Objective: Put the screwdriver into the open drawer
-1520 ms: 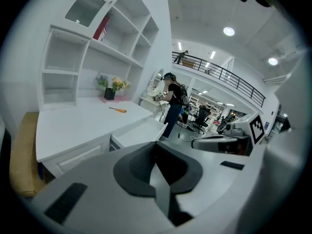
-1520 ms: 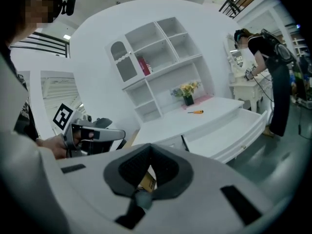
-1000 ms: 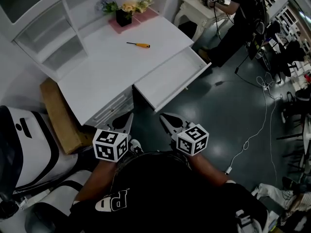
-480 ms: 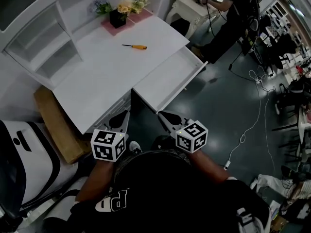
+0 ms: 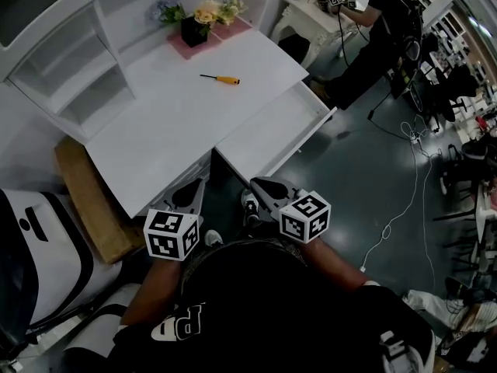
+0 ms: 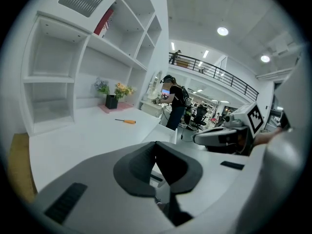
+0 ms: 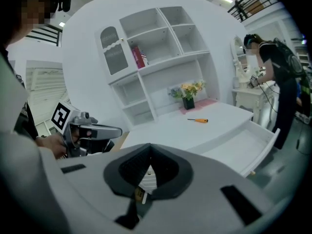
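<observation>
The screwdriver [image 5: 221, 79], with an orange handle and a dark shaft, lies on the white desk top [image 5: 155, 123], far from both grippers; it also shows as the screwdriver [image 6: 126, 121] and the screwdriver [image 7: 199, 120] in the gripper views. The open drawer [image 5: 272, 134] juts out from the desk's right front, its inside bare. My left gripper [image 5: 192, 193] is shut and holds nothing, just short of the desk's front edge. My right gripper [image 5: 261, 186] is shut too, near the drawer's front left corner. Each gripper view shows its own jaws pressed together, with nothing between them.
A black flower pot [image 5: 196, 28] on a pink mat stands at the desk's back, under white shelves [image 5: 70, 76]. A cardboard box [image 5: 89, 196] leans left of the desk. A person [image 5: 373, 22] works at another white table, upper right. Cables [image 5: 404, 208] trail over the dark floor.
Both grippers have moved closer to the desk's front edge and the drawer. A shoe now shows between them. The screwdriver has not moved on the desk.
</observation>
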{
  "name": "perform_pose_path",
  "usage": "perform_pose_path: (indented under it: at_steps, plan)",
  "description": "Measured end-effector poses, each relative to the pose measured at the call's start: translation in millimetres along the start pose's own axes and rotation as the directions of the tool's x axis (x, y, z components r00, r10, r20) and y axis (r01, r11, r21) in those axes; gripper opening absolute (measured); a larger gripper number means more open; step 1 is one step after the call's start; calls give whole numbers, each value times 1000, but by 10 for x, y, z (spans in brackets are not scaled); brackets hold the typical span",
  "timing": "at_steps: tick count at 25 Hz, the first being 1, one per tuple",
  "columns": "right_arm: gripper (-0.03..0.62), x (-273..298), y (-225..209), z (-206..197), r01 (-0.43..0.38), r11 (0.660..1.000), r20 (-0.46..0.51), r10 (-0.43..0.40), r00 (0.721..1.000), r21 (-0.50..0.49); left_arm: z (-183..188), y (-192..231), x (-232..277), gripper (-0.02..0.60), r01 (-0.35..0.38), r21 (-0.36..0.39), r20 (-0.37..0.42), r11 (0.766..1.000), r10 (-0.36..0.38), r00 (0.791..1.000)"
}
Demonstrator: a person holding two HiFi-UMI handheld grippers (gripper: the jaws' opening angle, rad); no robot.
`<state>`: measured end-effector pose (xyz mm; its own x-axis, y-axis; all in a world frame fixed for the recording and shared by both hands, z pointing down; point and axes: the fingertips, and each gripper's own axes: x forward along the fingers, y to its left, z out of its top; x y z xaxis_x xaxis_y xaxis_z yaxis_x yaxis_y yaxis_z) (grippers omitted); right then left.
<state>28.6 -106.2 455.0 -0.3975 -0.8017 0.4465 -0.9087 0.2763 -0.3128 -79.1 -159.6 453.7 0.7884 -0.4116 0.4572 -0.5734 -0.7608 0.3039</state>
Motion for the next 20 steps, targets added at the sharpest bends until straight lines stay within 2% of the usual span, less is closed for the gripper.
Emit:
perform_pose_path:
  at_steps: [8,20]
  plan:
    - [9,298,-390,269,-65,997,-20,64,998,-35,121,201,287,12,-93,-53,7,994,93,996]
    - [9,843,-1291,685,-101,988,-78,92,993,-115,380,416,917,12,-206,-100,-7,973,206,978]
